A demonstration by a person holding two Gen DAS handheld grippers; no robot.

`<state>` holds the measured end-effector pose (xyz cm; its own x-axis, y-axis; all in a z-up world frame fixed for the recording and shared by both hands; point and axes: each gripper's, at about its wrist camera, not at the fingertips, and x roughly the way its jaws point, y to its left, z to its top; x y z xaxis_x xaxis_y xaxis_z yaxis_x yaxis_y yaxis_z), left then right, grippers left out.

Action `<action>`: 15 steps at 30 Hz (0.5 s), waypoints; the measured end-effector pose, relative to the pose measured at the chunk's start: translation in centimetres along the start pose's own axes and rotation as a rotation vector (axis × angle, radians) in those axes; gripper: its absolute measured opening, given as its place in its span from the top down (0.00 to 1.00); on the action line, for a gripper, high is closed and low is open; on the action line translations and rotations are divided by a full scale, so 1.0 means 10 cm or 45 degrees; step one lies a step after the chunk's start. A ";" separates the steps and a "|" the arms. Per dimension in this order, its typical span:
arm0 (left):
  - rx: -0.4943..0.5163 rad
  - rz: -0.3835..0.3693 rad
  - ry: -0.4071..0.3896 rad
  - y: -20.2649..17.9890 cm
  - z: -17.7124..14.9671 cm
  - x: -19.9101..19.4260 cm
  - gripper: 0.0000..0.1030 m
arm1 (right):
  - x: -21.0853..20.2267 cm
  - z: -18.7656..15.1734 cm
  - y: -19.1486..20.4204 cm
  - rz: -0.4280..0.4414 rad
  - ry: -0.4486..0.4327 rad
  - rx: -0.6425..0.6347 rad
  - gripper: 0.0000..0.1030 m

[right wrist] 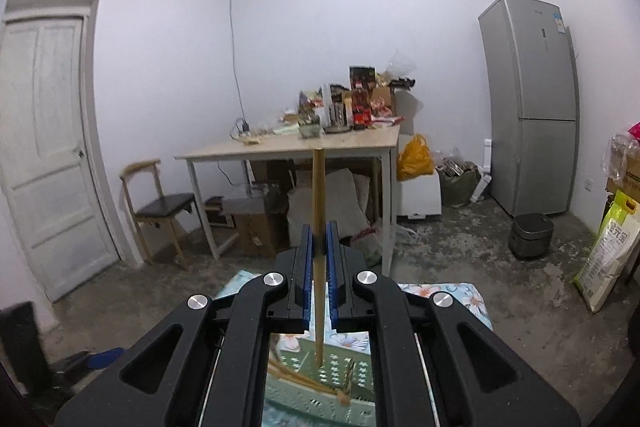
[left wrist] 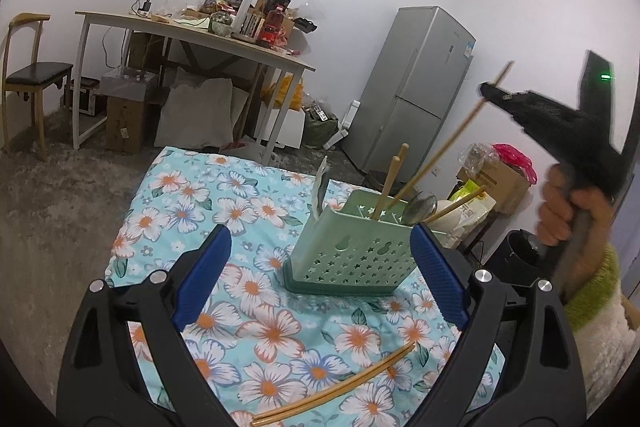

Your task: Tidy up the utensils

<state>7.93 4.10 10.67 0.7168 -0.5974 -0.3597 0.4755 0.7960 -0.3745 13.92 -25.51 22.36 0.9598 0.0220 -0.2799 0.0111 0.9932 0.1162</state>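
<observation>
A single wooden chopstick (right wrist: 319, 227) is pinched between the blue pads of the right claw (right wrist: 319, 231), standing nearly upright in the right wrist view, its top end well above the pads and its lower end hanging over the green utensil caddy (right wrist: 316, 379). Seen from the left side, that same chopstick (left wrist: 452, 139) slants up from above the caddy (left wrist: 352, 255) to the right claw (left wrist: 490, 91), which a hand (left wrist: 568, 215) in a green-and-white sleeve (left wrist: 596, 311) holds up high to the right.

The caddy stands on a floral cloth (left wrist: 224, 211); I cannot tell what lies under the cloth. In it lean two thicker wooden handles (left wrist: 390, 183), another chopstick (left wrist: 460, 205), a metal ladle (left wrist: 420, 209) and a white-bladed item (left wrist: 320, 187) at its far corner.

Two more chopsticks (left wrist: 340, 387) lie side by side on the cloth, between the fingers of the left claw (left wrist: 320, 275), nearer the camera than its tips. The left claw is spread wide and empty, its right pad (left wrist: 438, 275) just beside the caddy's right corner.

Beyond are a cluttered table (left wrist: 192, 31), a chair (left wrist: 28, 75) and a grey fridge (left wrist: 420, 87).
</observation>
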 end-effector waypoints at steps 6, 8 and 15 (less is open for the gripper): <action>-0.028 0.008 0.002 0.09 -0.01 -0.02 0.15 | 0.53 -0.22 0.05 -0.094 0.155 -0.052 0.92; -0.035 0.010 0.003 0.12 -0.02 -0.02 0.15 | 0.60 -0.28 0.04 -0.088 0.195 -0.038 0.92; -0.051 0.015 0.008 0.17 -0.05 -0.03 0.15 | 0.35 -0.23 0.01 -0.088 0.141 0.002 0.73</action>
<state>8.28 5.61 9.75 0.7191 -0.5884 -0.3698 0.4459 0.7988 -0.4038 16.60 -25.04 19.17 0.9197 -0.0341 -0.3912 0.0770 0.9925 0.0946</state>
